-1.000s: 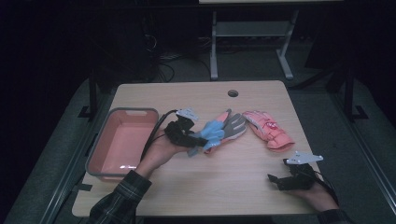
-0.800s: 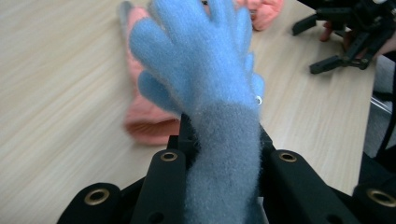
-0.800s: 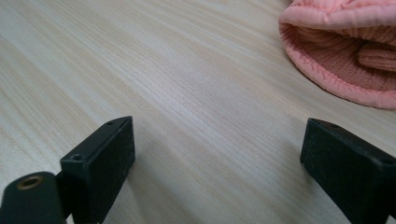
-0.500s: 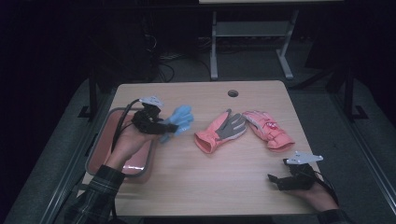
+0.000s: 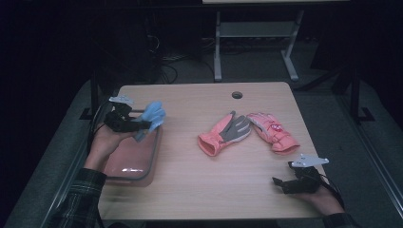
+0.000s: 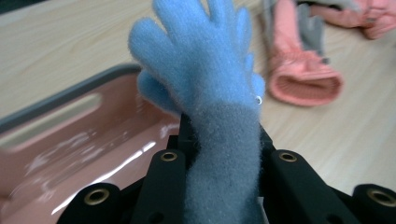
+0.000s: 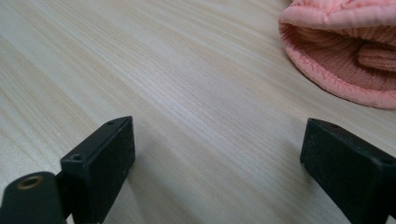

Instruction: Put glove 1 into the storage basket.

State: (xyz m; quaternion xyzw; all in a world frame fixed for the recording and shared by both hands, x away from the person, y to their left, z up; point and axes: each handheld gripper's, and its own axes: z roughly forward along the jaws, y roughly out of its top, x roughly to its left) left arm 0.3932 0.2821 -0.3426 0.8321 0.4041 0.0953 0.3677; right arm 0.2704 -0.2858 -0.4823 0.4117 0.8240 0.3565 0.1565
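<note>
At the near right edge of the table (image 5: pixel 190 185), the person's right hand (image 5: pixel 323 199) is resting low on the wood, holding the right gripper (image 5: pixel 280 183) level and pointing it leftward across the tabletop. Its jaws are standing wide apart with bare wood between them, and in the right gripper view the cuff of a pink glove (image 7: pixel 345 51) is lying ahead of them, untouched.

At the near left, a forearm in a plaid sleeve (image 5: pixel 78 199) is reaching forward, with the left hand (image 5: pixel 102 142) raised above the pink tray (image 5: pixel 128 164). The left gripper (image 5: pixel 142 124) is pointing rightward over the tray's far end, and its jaws are clamping the cuff of one blue glove (image 6: pixel 205 84). The glove is hanging in the air over the tray's edge, its fingers spreading out beyond the jaws.

Farther out, near the table's middle, two pink gloves are lying side by side: one palm-up with a grey palm (image 5: pixel 223 133), the other (image 5: pixel 273 130) just to its right, the two touching at the fingertips. Beyond them a single round hole (image 5: pixel 236 95) is sitting near the far edge.

Counted: one blue glove, two pink gloves, one tray, two grippers.
</note>
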